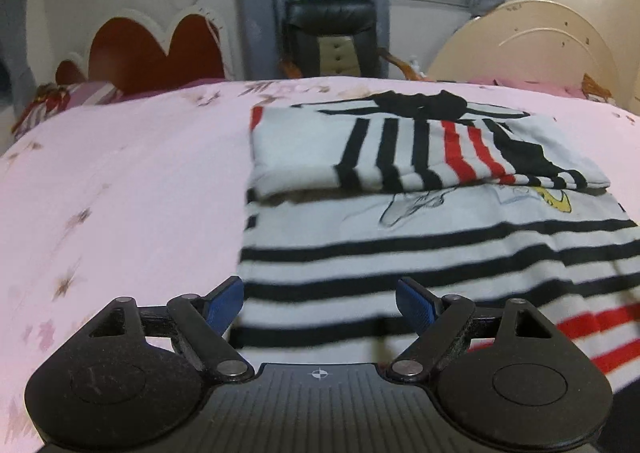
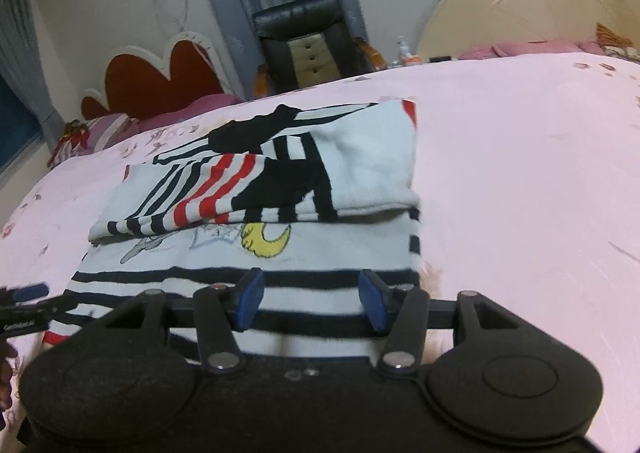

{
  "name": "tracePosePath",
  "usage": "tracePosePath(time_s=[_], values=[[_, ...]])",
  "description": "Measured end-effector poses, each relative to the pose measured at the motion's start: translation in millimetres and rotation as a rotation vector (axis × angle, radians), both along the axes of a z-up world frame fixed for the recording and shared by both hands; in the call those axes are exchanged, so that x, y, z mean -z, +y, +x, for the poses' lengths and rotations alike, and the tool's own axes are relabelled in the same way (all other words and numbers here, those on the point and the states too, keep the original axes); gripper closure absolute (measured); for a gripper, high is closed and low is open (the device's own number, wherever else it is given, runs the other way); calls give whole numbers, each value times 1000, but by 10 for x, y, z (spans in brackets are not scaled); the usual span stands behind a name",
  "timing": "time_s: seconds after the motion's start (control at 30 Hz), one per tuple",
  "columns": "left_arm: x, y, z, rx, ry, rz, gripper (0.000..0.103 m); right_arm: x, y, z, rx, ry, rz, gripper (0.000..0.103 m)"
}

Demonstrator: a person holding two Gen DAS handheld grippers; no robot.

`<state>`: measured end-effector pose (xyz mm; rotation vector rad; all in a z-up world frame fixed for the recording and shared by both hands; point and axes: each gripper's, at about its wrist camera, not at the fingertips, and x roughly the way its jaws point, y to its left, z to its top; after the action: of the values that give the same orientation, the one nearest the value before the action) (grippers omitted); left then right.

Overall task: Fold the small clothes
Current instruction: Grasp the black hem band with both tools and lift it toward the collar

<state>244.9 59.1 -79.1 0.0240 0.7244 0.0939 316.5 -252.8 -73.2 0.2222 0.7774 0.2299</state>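
A striped shirt (image 1: 420,237) is being shown lying on a pink bed (image 1: 120,193), its far part folded back over itself. The left gripper (image 1: 320,303) is being held wide apart just above the shirt's near edge, gripping nothing. The right gripper (image 2: 310,299) is being held partly spread, empty, over the same hem.

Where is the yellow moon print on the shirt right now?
In the right wrist view the moon sits mid-frame on the shirt, just below the folded-over edge, above the black stripes.
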Motion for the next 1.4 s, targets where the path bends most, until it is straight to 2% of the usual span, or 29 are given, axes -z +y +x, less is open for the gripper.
tracePosePath(time_s=[0.2, 0.33, 0.43, 0.47, 0.57, 0.67, 0.73, 0.8, 0.87, 0.93, 1.03, 1.13, 1.2, 1.27, 1.4], values=[[-9, 172, -439, 6, -9, -67, 20, -145, 149, -340, -18, -20, -8, 51], [102, 390, -800, 2, 35, -107, 20, -76, 133, -717, -31, 16, -35, 51], [200, 581, -1052, -7, 83, -156, 42, 11, 20, -1040, -1, 63, -11, 51], [239, 636, -1130, -8, 98, -181, 44, 45, -26, -1144, 13, 81, 8, 51], [307, 659, -1329, 5, 111, -177, 44, 170, -155, -1406, 67, 130, 44, 51], [312, 686, -1459, 18, 115, -228, 44, 269, -286, -1602, 124, 172, 127, 51], [316, 684, -1494, 33, 121, -260, 44, 343, -379, -1689, 163, 202, 230, 50], [311, 652, -1518, 73, 133, -291, 44, 415, -447, -1757, 206, 223, 323, 50], [314, 608, -1546, 116, 149, -318, 44, 443, -463, -1796, 221, 225, 373, 48], [343, 614, -1574, 137, 154, -380, 44, 475, -447, -1815, 217, 236, 418, 48], [399, 694, -1604, 138, 148, -524, 44, 509, -411, -1839, 187, 257, 482, 48], [489, 811, -1605, 106, 139, -662, 44, 534, -370, -1837, 154, 261, 481, 48], [544, 869, -1592, 88, 135, -725, 47, 549, -389, -1812, 153, 261, 500, 48], [610, 921, -1554, 67, 137, -772, 56, 579, -428, -1763, 159, 262, 536, 48], [730, 1032, -1434, 38, 133, -888, 59, 649, -481, -1636, 165, 257, 593, 48]])
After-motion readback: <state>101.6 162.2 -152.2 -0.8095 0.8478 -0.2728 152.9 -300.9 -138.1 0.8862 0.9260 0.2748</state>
